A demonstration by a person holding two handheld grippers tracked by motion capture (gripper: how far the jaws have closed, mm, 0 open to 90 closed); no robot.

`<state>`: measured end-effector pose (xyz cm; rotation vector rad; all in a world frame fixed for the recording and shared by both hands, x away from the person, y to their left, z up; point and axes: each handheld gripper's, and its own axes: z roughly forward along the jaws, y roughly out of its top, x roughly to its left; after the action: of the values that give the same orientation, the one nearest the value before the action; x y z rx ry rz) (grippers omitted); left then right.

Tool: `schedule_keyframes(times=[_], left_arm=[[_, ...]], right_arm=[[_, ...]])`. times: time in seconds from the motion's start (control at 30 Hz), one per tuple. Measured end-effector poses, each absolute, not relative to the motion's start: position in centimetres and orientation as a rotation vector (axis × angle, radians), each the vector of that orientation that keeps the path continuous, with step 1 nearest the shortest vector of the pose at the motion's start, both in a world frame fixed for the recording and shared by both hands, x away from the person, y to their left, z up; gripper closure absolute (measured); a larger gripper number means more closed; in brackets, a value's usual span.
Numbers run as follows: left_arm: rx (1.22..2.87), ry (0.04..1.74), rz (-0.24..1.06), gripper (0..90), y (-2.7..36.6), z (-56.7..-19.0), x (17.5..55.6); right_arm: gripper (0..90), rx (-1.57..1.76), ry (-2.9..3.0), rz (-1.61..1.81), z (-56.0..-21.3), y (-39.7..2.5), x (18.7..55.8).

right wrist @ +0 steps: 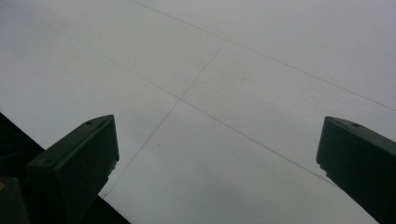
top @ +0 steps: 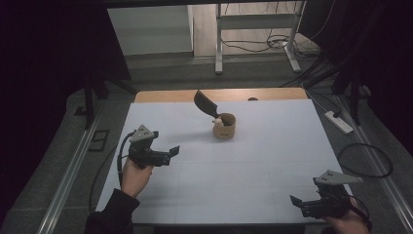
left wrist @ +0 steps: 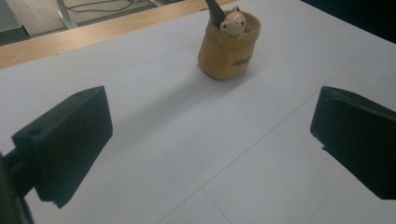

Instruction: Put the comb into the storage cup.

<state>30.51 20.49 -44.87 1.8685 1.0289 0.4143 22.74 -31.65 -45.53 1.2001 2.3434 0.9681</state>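
Both the left gripper (top: pixel 171 152) and the right gripper (top: pixel 295 201) are hovering over the white tabletop (top: pixel 272 156), fingers spread wide, gripping nothing.

White table (top: pixel 272 165), tan cup (top: pixel 225 127), power strip (top: pixel 338 122), floor cables (top: pixel 272 41)

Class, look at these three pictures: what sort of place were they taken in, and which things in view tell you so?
Probably a lab or studio set up for recording, not a home. A bare white table holds just one small wooden cup. Dark drapes flank it, cables and a power strip lie on the floor, and a person holds a gripper in each hand.
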Motion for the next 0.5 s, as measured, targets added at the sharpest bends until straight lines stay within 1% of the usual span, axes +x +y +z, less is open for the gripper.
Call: schedule_keyframes(times=[0.5], left_arm=[[1.86, 1.045, 0.4, 0.0, 21.5, -45.1, 28.2]], right_arm=[[0.0, 1.195, 2.342, 0.968, -45.5, -31.6, 22.7]])
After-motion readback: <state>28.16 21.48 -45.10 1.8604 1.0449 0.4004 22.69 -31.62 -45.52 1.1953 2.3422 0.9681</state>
